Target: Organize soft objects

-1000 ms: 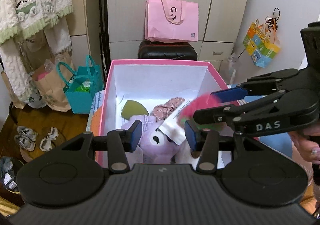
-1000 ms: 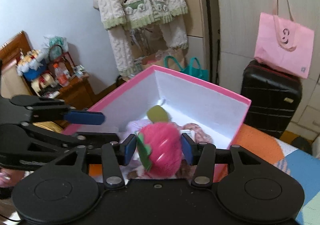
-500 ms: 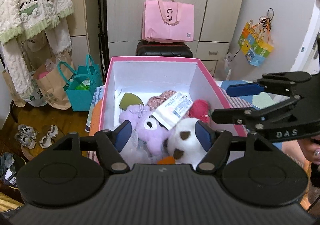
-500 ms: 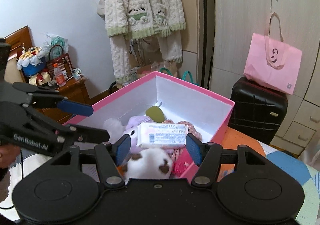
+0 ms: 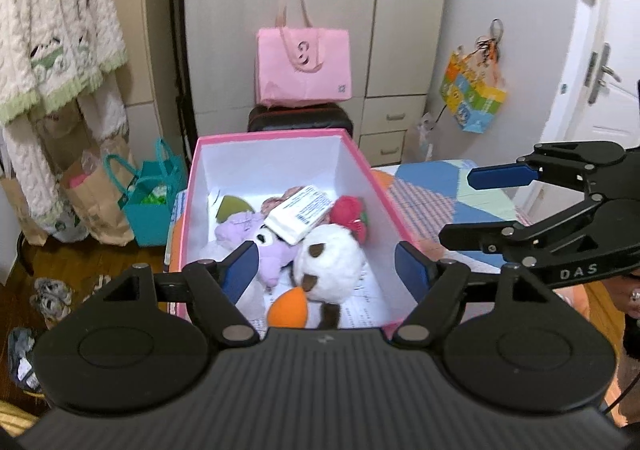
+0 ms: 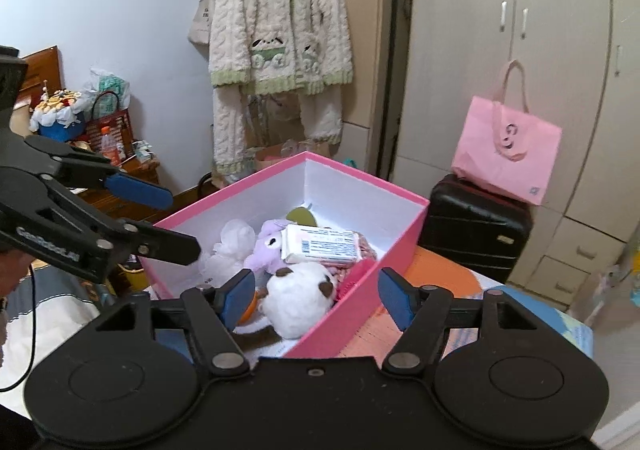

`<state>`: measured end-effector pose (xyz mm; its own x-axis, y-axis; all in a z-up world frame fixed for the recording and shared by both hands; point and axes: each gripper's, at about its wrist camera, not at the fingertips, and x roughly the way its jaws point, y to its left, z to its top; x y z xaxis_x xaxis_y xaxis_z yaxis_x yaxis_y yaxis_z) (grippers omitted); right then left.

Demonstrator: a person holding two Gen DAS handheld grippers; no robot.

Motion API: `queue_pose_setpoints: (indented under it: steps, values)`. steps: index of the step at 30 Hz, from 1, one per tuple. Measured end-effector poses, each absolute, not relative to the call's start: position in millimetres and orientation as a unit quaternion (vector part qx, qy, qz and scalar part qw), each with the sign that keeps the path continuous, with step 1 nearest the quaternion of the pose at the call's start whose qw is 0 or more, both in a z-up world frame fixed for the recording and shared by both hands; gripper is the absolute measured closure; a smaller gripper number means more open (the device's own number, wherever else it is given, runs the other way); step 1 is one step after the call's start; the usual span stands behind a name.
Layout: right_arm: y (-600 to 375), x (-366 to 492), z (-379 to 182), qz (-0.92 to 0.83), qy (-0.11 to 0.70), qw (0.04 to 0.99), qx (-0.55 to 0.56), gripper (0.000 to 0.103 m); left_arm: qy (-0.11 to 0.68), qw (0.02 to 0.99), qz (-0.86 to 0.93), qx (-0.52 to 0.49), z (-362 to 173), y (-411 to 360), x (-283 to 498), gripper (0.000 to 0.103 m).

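Note:
A pink box (image 5: 376, 185) with white inner walls (image 6: 400, 226) holds several soft toys. In it lie a white round plush with an orange beak (image 5: 330, 264) (image 6: 298, 296), a purple plush (image 5: 264, 246) (image 6: 266, 246), a red strawberry plush (image 5: 348, 213), a green piece (image 5: 232, 205) and a white wipes pack (image 5: 300, 213) (image 6: 320, 246). My left gripper (image 5: 326, 276) is open and empty above the box's near end. My right gripper (image 6: 316, 298) is open and empty over the box's near right wall; it also shows in the left wrist view (image 5: 476, 209).
The box stands on a patchwork bedcover (image 5: 440, 193). Behind it are a black suitcase (image 6: 476, 226) with a pink bag (image 5: 304, 69) on top, and wardrobes. Teal and paper bags (image 5: 148, 193) stand on the floor at left, under hanging cream knitwear (image 6: 280, 25).
The right gripper opened and let the red strawberry plush fall into the box. Both grippers opened wider and drew back up and away from the box.

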<state>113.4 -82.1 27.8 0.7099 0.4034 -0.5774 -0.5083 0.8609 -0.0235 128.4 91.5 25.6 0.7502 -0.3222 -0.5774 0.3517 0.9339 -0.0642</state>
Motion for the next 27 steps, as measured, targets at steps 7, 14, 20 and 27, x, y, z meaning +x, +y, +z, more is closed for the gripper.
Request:
queue_pose_setpoints:
  steps: [7,14,20,27]
  values:
    - [-100,91,33,0.205,0.296,0.929,-0.078,0.023,0.271,0.941,-0.202,0.002,38,85,101,0.025]
    - [-115,57,35,0.189,0.268,0.943,-0.061,0.023,0.242,0.947,-0.213,0.007,44,74,71,0.025]
    - [-128,32,30,0.152,0.244,0.957,-0.042,0.019,0.239,0.948,-0.208,0.002,35,64,55,0.022]
    - [-141,26,28,0.110,0.247,0.963,-0.001,0.006,0.229,0.955,-0.187,0.010,32,48,47,0.005]
